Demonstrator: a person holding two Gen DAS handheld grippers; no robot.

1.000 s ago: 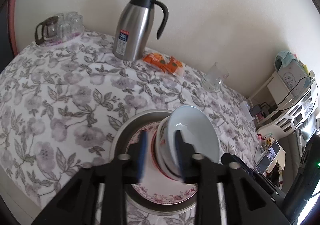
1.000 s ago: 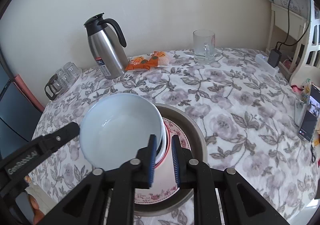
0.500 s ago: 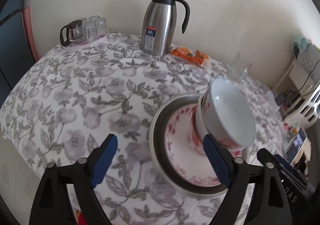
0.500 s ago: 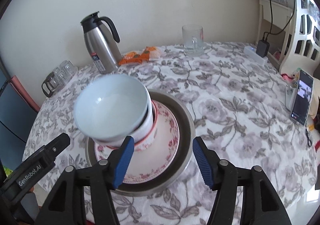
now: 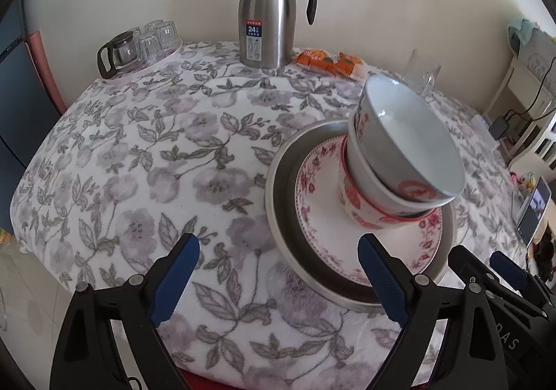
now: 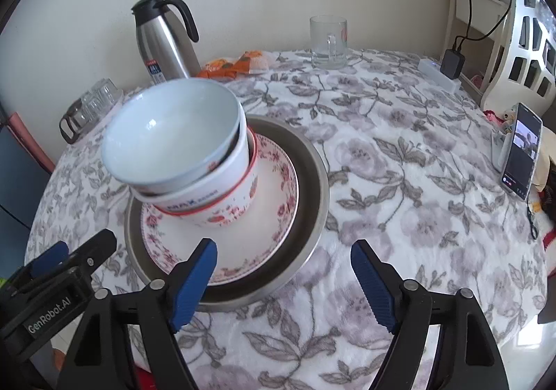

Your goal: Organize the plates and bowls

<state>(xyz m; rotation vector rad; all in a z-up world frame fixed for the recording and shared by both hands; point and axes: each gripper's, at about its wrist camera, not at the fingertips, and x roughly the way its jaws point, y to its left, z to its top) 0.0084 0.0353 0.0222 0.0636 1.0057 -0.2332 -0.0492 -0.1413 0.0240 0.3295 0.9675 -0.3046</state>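
A stack of bowls (image 5: 399, 160) (image 6: 180, 154), white with red flowers, stands on a floral plate (image 5: 323, 216) (image 6: 264, 209). The plate lies in a round metal tray (image 5: 281, 202) (image 6: 312, 188) on the flowered tablecloth. The top bowl sits tilted in the one below. My left gripper (image 5: 278, 279) is open and empty, near the table's front edge, left of the tray. My right gripper (image 6: 285, 282) is open and empty, in front of the tray. The other gripper shows at the edge of each view.
A steel thermos jug (image 5: 267, 11) (image 6: 163, 39) stands at the back. Orange snack packets (image 5: 330, 63) (image 6: 236, 65) lie beside it. A glass mug (image 6: 328, 42) (image 5: 420, 72) is behind the tray. Upturned glasses on a tray (image 5: 139, 46) (image 6: 90, 105) stand far left. A phone (image 6: 521, 150) leans at right.
Both grippers opened, let go of the bowls and drew back toward the table's front edge. The stacked bowls now rest on the plate.
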